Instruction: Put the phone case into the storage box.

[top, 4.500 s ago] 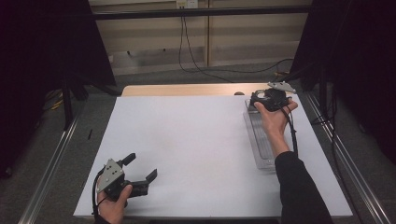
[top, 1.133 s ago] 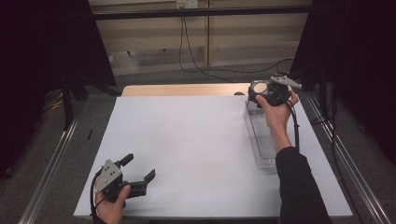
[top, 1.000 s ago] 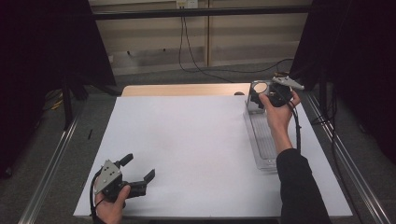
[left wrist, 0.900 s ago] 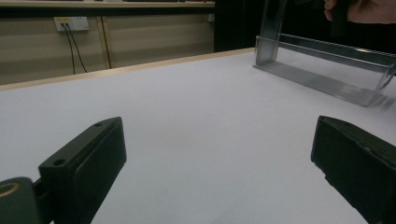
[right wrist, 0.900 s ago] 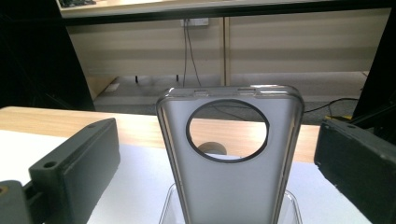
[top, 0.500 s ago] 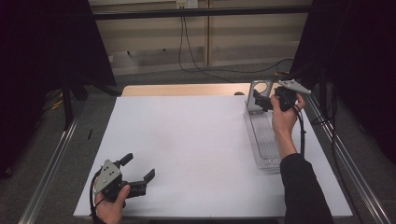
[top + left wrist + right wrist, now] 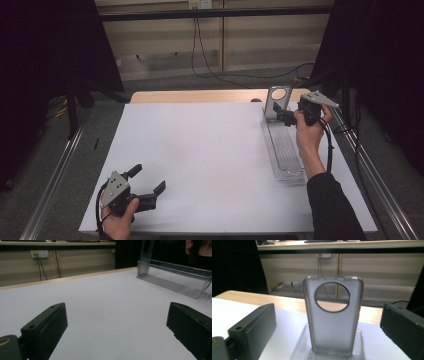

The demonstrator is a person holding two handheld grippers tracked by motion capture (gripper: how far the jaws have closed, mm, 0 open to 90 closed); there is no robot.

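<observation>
A translucent grey phone case [image 7: 332, 327] with a round camera hole stands upright at the far end of a clear ribbed tray [image 7: 285, 150]. The high view has the case [image 7: 276, 101] at the back right of the white sheet. My right gripper [image 7: 281, 114] hovers just right of it, open, jaws pointing at the case without touching it. In the right gripper view, the right gripper [image 7: 328, 323] has a jaw on either side of the case, which stands a little ahead. My left gripper [image 7: 148, 180] rests near the front left corner, open and holding nothing. The tray [image 7: 172, 282] and case [image 7: 145, 257] also appear at the far right of the left gripper view.
A white sheet [image 7: 210, 160] covers the table, with a strip of bare wood [image 7: 195, 96] along its far edge. Metal rails [image 7: 55, 175] run down both sides. Cables [image 7: 215, 70] lie on the floor beyond, and dark curtains hang left and right.
My right gripper has drawn back to the right from the tray's far end, and the phone case now stands in plain sight there. The left gripper has not moved.
</observation>
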